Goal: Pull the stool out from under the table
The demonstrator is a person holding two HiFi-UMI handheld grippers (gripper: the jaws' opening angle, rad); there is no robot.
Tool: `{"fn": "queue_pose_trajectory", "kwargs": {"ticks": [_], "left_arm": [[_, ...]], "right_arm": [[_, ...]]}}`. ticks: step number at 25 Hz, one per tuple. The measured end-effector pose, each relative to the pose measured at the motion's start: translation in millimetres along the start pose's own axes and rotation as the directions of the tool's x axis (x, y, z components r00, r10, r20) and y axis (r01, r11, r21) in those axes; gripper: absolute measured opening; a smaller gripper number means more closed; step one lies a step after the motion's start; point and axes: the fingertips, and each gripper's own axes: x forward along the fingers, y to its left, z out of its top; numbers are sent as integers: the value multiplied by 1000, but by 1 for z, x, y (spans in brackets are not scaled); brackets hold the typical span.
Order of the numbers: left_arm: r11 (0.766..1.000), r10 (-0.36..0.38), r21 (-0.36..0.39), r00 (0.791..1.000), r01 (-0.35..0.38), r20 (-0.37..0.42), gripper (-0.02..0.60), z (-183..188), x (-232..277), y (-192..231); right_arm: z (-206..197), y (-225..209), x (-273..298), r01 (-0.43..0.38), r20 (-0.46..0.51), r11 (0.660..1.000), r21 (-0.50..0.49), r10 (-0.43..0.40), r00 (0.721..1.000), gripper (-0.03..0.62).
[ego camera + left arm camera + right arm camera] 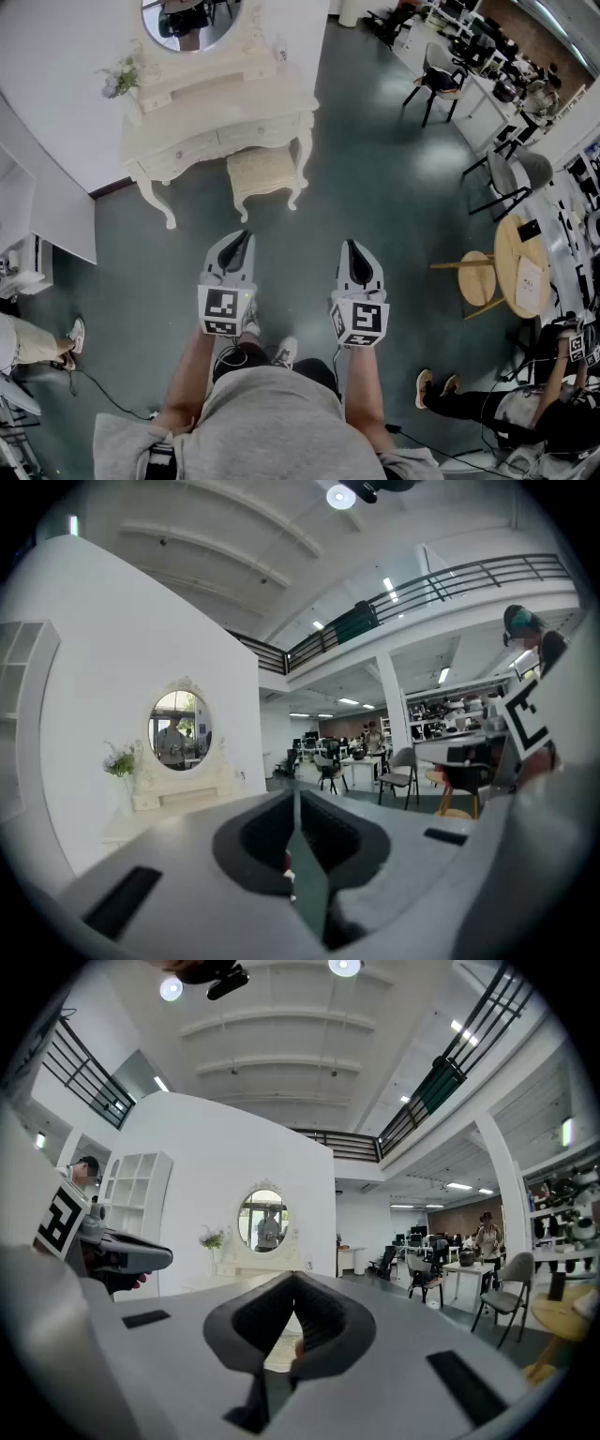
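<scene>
In the head view a cream cushioned stool [263,172] stands half tucked under the white dressing table [202,112], which has an oval mirror [192,19] and a small flower vase [120,77]. My left gripper [241,235] and right gripper [352,245] hover side by side over the grey floor, well short of the stool, both pointing toward it. Both are shut with nothing between the jaws. The left gripper view shows its shut gripper [295,799] with the dressing table [173,797] far ahead; the right gripper view shows its shut gripper [295,1283] and the mirror [264,1220].
A round wooden table [522,267] with a wooden stool [476,277] stands at right, black-legged chairs [436,80] beyond. A person sits on the floor at lower right [525,408]; another person's leg [37,342] is at left. A white shelf unit [47,216] is left.
</scene>
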Motion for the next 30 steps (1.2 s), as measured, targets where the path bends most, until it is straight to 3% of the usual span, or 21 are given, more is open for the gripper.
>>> {"fn": "queue_pose_trajectory", "kwargs": {"ticks": [17, 23, 30], "left_arm": [[999, 1, -40, 1000, -1, -12, 23, -10, 22, -1], [999, -8, -50, 1000, 8, 1, 23, -1, 81, 24], [999, -14, -48, 1000, 14, -9, 23, 5, 169, 86]], "right_arm": [[-1, -20, 11, 17, -17, 1000, -19, -17, 1000, 15], [-1, -32, 68, 16, -23, 999, -27, -17, 1000, 15], [0, -30, 184, -15, -51, 1000, -17, 14, 999, 15]]}}
